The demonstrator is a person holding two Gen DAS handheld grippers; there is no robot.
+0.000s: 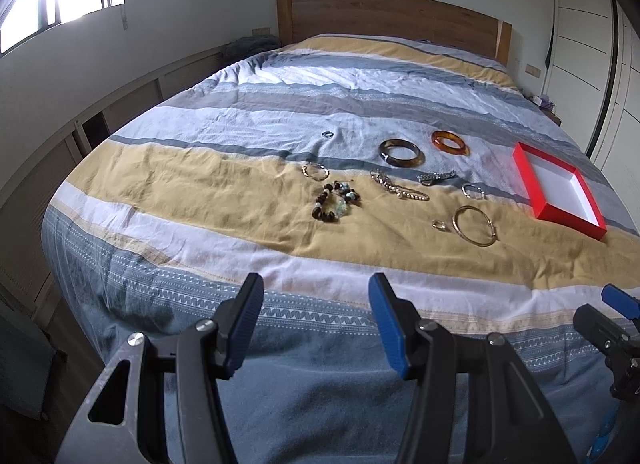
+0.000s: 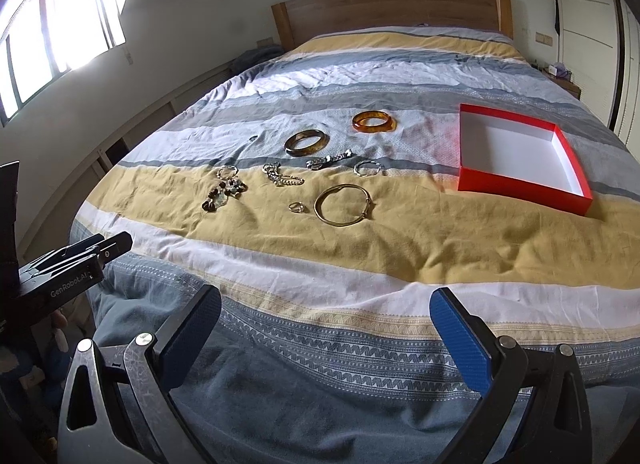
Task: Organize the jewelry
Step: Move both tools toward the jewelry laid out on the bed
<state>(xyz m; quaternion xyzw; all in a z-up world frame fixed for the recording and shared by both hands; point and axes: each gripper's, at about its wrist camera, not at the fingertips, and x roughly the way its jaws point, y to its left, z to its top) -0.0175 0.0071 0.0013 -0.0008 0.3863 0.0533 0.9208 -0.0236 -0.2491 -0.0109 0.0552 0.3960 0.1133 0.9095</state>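
While both tools hung over the foot of the bed, the big bed (image 1: 320,104) filled the room, with a striped cover (image 2: 440,232) in yellow, blue and white and a wooden headboard (image 2: 392,8) at 12 o'clock. A bright window (image 2: 60,24) sat at about 10 o'clock.

The red box (image 2: 520,184) with a white inside lay on the cover at about 2 o'clock from the jewelry. Nothing was in it.

The left gripper (image 1: 316,320) was open partway, with nothing between its blue pads. The right gripper (image 2: 326,336) was open wide and held nothing too. Both were well apart from the jewelry.

The jewelry lay in a loose bunch in the middle of the cover. Think of the pearl chain (image 2: 282,176) as the middle of a clock. The thin gold bangle (image 2: 344,206) lay at 4 o'clock. The dark brown bangle (image 2: 306,142) lay at 1 o'clock, and the orange bangle (image 2: 374,121) lay farther out at 2 o'clock. The dark bead bracelet (image 2: 224,194) lay at 8 o'clock, with a small gold hoop (image 2: 228,172) at 9 o'clock just beside it. A sparkly silver band (image 2: 328,160) lay near 2 o'clock, with a silver hoop (image 2: 368,168) at 3 o'clock. A little gold ring (image 2: 297,207) lay at 5 o'clock, just beside the gold bangle. The tiniest ring (image 2: 253,138) lay alone at 11 o'clock.
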